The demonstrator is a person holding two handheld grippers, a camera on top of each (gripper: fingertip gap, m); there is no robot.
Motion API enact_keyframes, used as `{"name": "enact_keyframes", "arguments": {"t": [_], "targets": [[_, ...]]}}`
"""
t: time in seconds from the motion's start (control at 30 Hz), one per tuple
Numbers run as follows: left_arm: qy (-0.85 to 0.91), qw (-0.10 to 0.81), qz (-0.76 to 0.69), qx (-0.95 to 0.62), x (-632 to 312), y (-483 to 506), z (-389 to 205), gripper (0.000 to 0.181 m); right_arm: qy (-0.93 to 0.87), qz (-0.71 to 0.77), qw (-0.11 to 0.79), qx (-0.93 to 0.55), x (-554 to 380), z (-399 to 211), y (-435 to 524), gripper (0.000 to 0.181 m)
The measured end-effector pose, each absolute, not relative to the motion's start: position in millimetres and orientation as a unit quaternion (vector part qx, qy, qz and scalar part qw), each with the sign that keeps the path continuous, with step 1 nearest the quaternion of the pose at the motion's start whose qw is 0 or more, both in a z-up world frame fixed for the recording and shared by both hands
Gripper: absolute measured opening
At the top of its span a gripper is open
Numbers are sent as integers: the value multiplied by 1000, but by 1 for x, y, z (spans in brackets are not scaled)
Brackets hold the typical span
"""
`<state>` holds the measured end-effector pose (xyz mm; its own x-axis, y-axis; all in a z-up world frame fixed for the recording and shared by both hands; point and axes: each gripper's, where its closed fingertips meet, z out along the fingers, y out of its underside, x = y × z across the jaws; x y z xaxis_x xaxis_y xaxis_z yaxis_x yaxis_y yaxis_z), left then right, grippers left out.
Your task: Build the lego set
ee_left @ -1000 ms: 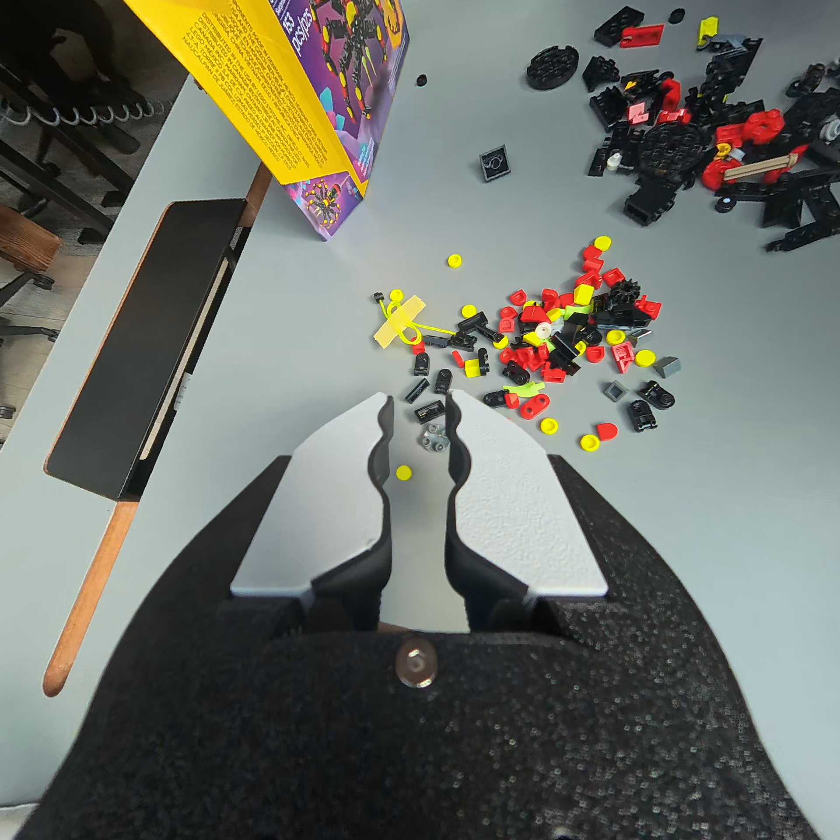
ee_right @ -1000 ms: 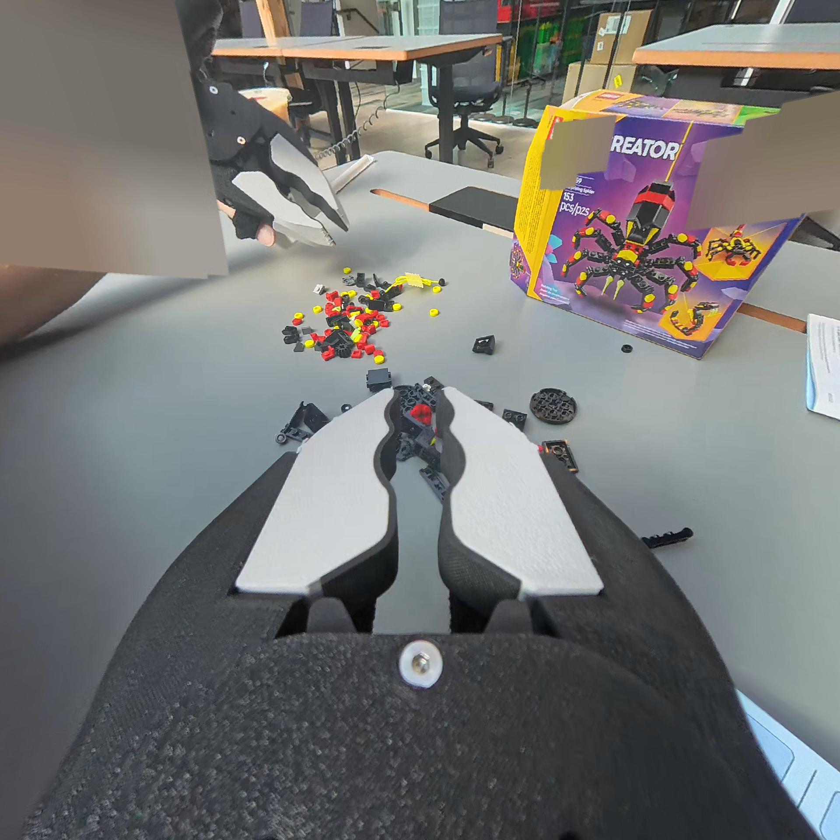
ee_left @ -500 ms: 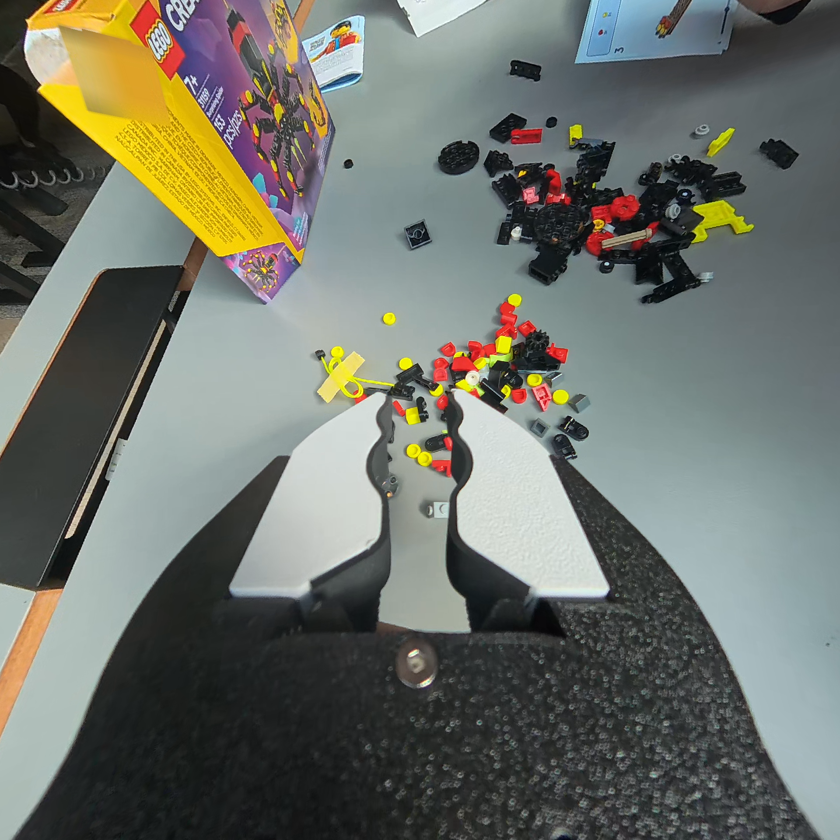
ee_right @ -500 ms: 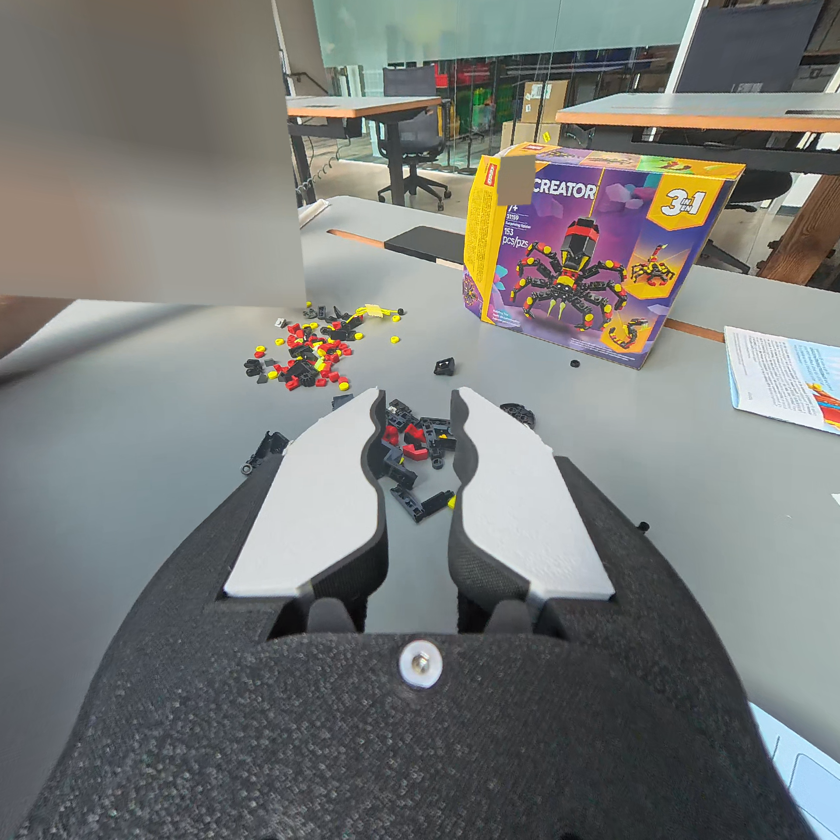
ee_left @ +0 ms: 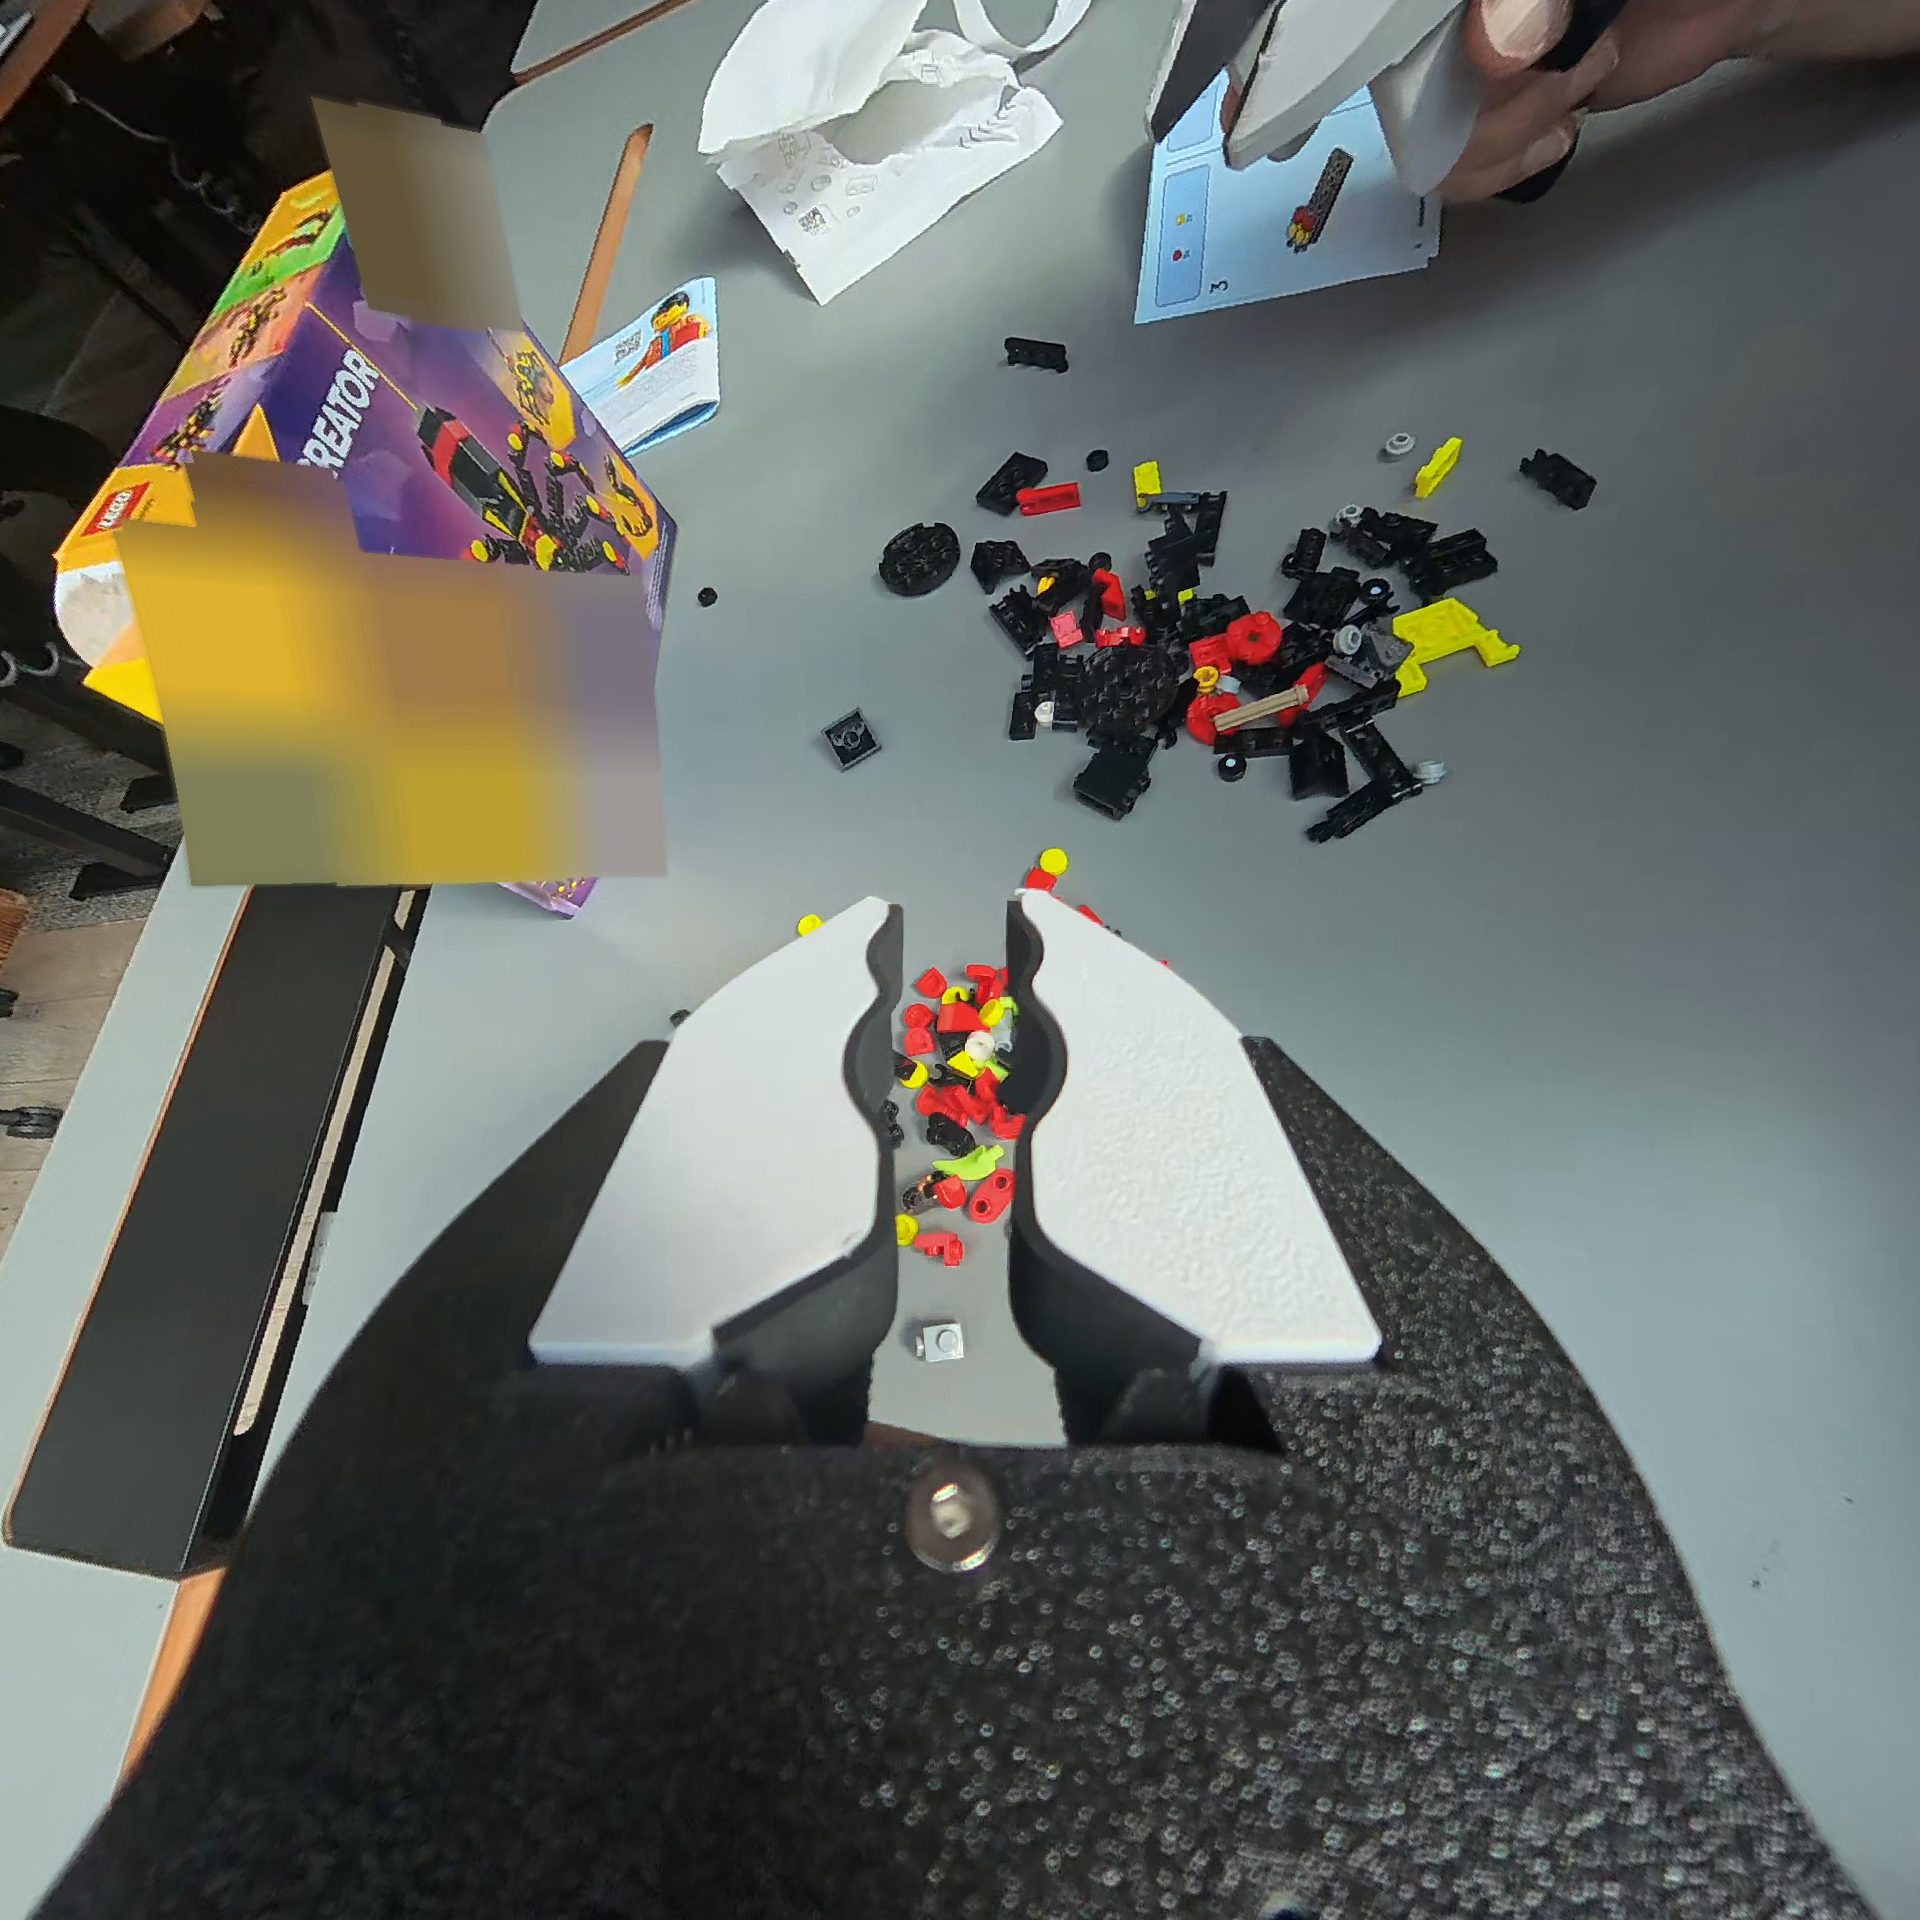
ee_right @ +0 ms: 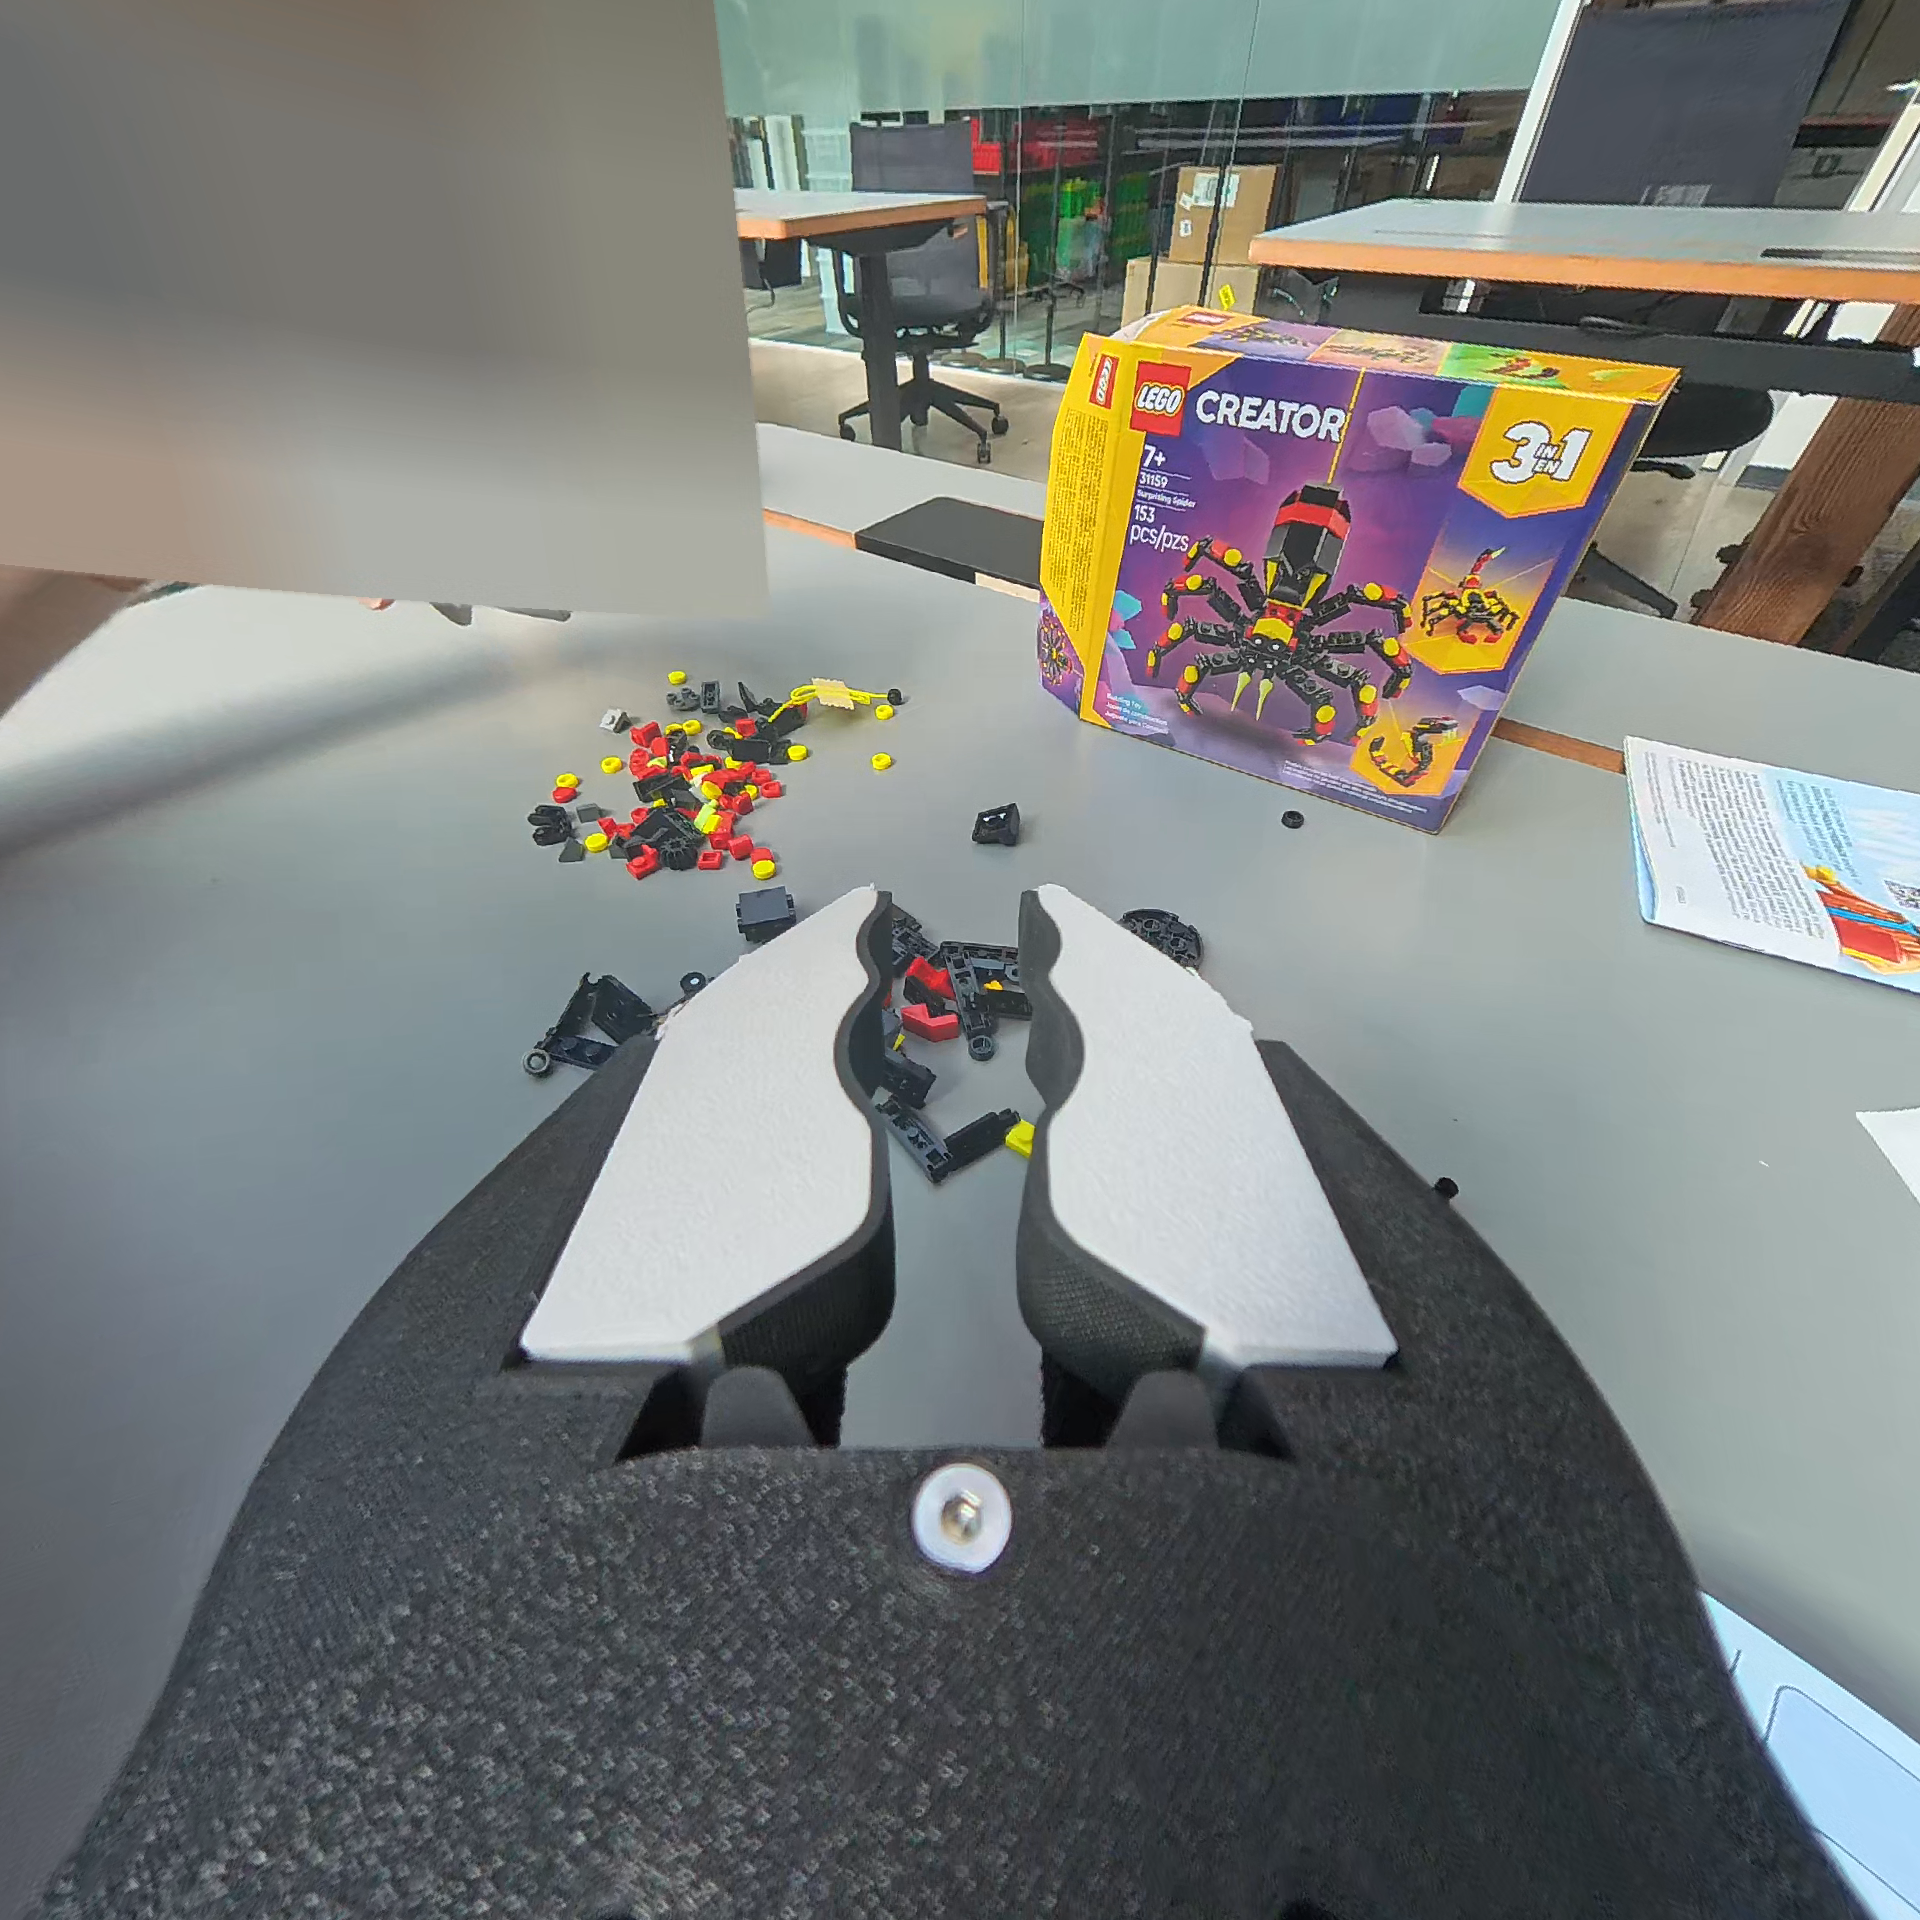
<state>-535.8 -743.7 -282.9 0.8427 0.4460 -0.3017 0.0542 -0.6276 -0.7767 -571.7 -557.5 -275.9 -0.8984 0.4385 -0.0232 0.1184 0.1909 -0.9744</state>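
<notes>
My left gripper [ee_left: 956, 914] is open and empty, held above the small pile of red, yellow and black pieces [ee_left: 961, 1081], which shows between its fingers. A lone grey stud piece [ee_left: 940, 1340] lies near its base. The larger pile of black and red pieces [ee_left: 1195, 644] lies farther ahead. My right gripper [ee_right: 956, 904] is open and empty above that larger pile [ee_right: 945, 1018]. It also shows in the left wrist view [ee_left: 1309, 83], over the instruction sheet [ee_left: 1278, 239]. The small pile [ee_right: 675, 779] lies ahead left of it.
The purple and yellow set box [ee_right: 1330, 561] stands at the table's far side; in the left wrist view [ee_left: 416, 499] it is at the left. A torn white bag [ee_left: 873, 135], a leaflet [ee_right: 1766, 842], a black panel [ee_left: 208, 1195] and a round black plate [ee_right: 1162, 935] lie around. Spacing between my two grippers at the tips: around 20 centimeters.
My left gripper has moved forward over the small pile and tilted up, showing more of the far table. My right gripper has drawn back a little and its jaws stand wider.
</notes>
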Motion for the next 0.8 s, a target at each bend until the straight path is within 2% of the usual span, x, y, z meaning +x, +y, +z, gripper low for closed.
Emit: {"name": "enact_keyframes", "arguments": {"t": [0.27,0.37,0.53,0.67,0.8], "targets": [[-136,432,220,-864,-532,-728,-283,18,-774,594,123,-183,-571,-284,-559,20],[-132,431,210,-868,-532,-718,-292,18,-810,552,82,-177,-564,-306,-566,20],[-156,407,233,-869,-554,-695,-310,18,-860,483,33,-160,-566,-326,-573,16],[-135,387,206,-889,-567,-668,-327,16,-885,441,79,-129,-595,-322,-564,10],[-141,344,163,-914,-579,-656,-353,13,-877,456,54,-141,-604,-320,-566,10]]}}
